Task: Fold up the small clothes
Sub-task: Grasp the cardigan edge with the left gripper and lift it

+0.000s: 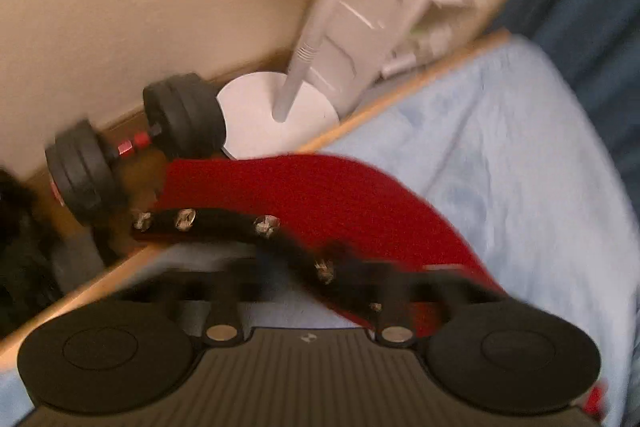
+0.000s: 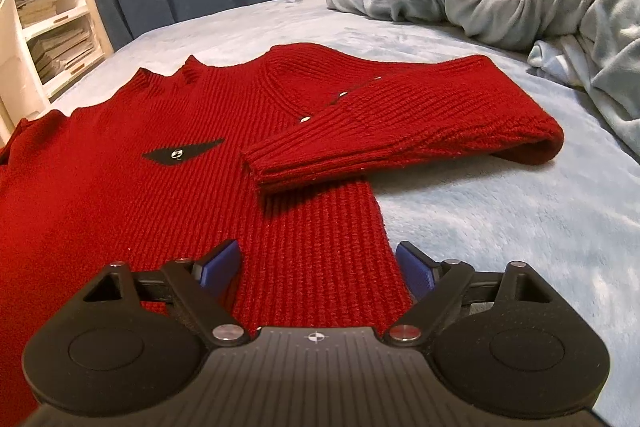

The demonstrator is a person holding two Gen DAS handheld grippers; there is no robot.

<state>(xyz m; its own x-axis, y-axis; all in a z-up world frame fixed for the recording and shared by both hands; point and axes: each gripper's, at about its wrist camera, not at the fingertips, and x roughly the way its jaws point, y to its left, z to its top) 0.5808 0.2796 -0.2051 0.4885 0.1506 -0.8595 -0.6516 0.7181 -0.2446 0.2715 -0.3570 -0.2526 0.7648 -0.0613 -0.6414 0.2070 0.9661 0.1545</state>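
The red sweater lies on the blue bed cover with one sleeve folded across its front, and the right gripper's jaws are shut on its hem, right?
Not quite. The right wrist view shows the right gripper open, jaws apart over the sweater. The sleeve is folded across, on the bed cover.

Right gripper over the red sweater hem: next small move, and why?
Probably lower and close the right gripper on the red ribbed knit sweater. Its jaws stand open across the hem strip, and one sleeve already lies folded over the body.
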